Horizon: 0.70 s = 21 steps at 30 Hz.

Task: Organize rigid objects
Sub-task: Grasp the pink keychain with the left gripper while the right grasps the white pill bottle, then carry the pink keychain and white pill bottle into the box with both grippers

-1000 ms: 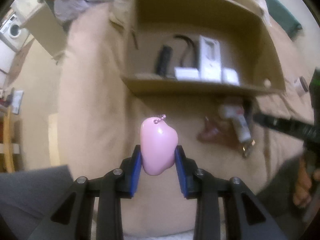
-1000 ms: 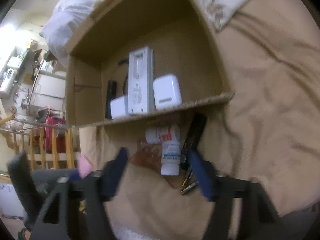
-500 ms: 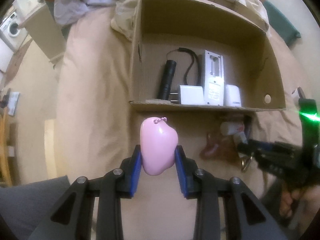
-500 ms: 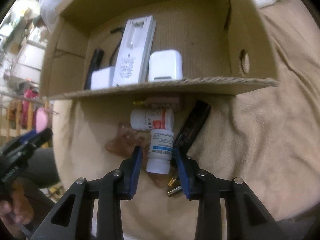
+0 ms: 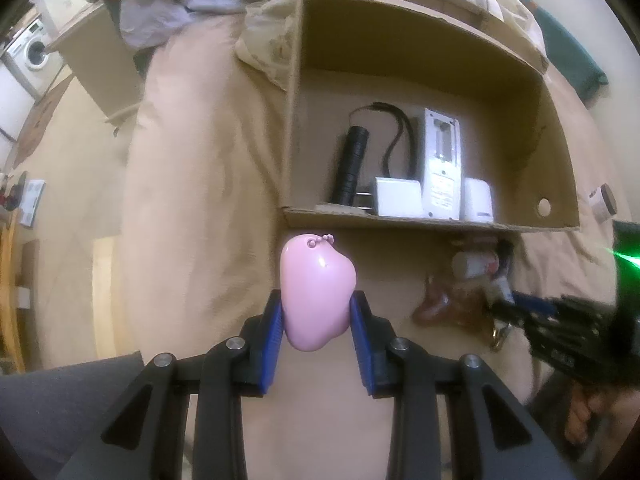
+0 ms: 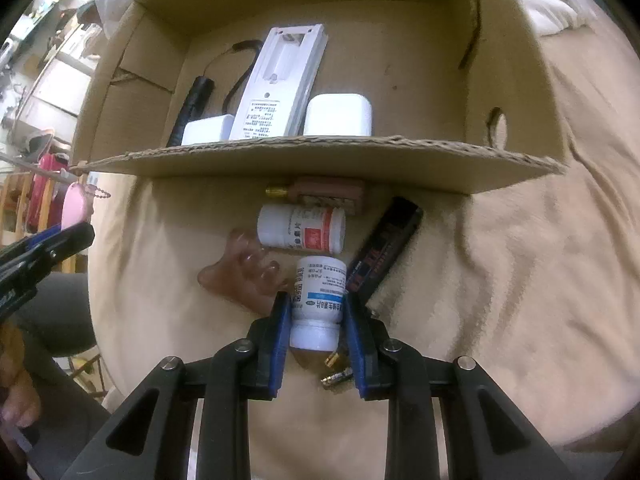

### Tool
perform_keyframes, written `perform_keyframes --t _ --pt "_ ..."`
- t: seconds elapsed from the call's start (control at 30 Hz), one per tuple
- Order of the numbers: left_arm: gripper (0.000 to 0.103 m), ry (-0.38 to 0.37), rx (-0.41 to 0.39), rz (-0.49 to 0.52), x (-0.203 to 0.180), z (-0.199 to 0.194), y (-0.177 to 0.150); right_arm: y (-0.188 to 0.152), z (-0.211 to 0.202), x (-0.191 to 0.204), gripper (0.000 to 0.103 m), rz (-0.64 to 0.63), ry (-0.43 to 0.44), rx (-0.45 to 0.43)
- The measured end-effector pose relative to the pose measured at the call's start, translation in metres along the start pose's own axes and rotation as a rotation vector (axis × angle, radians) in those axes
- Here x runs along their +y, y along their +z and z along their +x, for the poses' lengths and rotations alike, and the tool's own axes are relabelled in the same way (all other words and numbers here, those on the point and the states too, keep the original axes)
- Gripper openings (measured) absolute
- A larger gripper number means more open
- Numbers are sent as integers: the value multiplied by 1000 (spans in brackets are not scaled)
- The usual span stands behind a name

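Left gripper (image 5: 317, 316) clamps smooth pink pebble-shaped charm (image 5: 316, 292) | right gripper (image 6: 317, 320) clamps white cylindrical plastic bottle (image 6: 318, 304)

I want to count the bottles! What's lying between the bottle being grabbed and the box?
In the right wrist view, another white bottle lies sideways between the gripped bottle and the box.

Inside the cardboard box (image 6: 516, 64) lie one white remote (image 6: 280, 84), two white chargers (image 6: 338, 114), and one black flashlight (image 6: 192, 108). In front of the box lie two white pill bottles (image 6: 302, 227), one brown bottle (image 6: 328, 194), one black lighter (image 6: 384, 248) and one amber comb (image 6: 244, 276). One pink keychain charm (image 5: 316, 292) is also in view.
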<state>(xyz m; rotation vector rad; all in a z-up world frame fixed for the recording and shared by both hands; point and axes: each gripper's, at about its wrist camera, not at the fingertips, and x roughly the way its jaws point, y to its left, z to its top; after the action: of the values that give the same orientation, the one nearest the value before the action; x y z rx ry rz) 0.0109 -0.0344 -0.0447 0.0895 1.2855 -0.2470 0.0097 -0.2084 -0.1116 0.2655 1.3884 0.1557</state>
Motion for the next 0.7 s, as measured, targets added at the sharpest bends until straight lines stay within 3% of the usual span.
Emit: perform_keyframes --t 0.4,0.7 --pt "30 5 -42 4 3 -11 -3 -12 -35 -5 29 13 57 -60" --pt "30 -24 -72 9 0 -30 3 -14 -74 -9 28 14 122 -152"
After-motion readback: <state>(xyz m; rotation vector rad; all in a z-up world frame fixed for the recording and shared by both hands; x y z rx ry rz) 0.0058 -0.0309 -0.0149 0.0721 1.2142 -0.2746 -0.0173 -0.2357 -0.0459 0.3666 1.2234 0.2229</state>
